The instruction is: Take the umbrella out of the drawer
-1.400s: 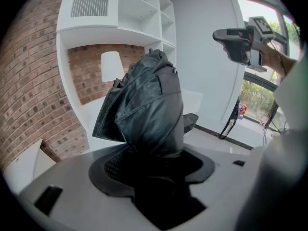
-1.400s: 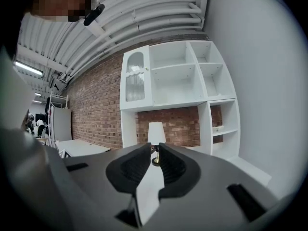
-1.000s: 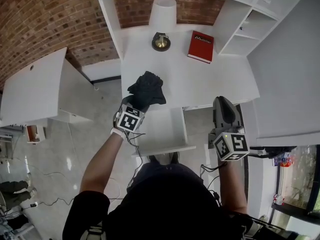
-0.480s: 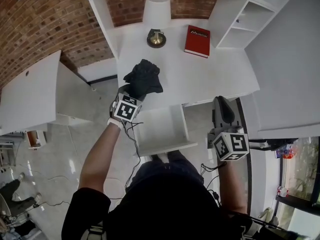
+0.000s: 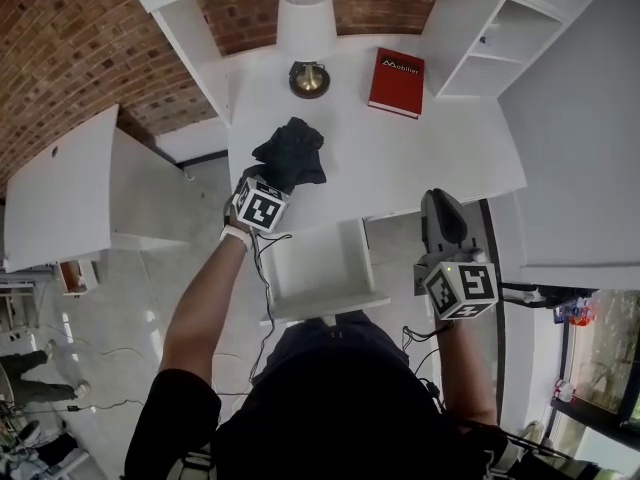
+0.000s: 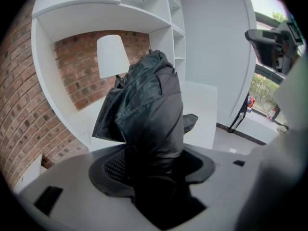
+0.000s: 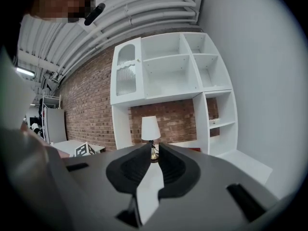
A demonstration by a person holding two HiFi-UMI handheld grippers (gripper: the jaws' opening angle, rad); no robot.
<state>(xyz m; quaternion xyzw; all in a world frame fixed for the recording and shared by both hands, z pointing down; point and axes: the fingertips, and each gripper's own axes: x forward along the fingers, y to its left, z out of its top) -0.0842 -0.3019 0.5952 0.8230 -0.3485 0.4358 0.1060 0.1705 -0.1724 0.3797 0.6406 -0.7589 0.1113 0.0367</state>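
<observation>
The black folded umbrella hangs over the white desk, its crumpled fabric bunched above my left gripper, which is shut on its lower end. In the left gripper view the umbrella fills the space between the jaws of the left gripper. The white drawer stands pulled out below the desk's front edge, and I see nothing inside it. My right gripper hovers off the desk's front right edge. In its own view the right gripper has its pads almost together, holding nothing.
A white-shaded lamp with a brass base stands at the back of the desk, and a red book lies to its right. White shelves rise at the right. A low white cabinet sits to the left.
My left gripper has carried the umbrella a little further over the desk toward the lamp. The right gripper has shifted slightly by the desk's front edge.
</observation>
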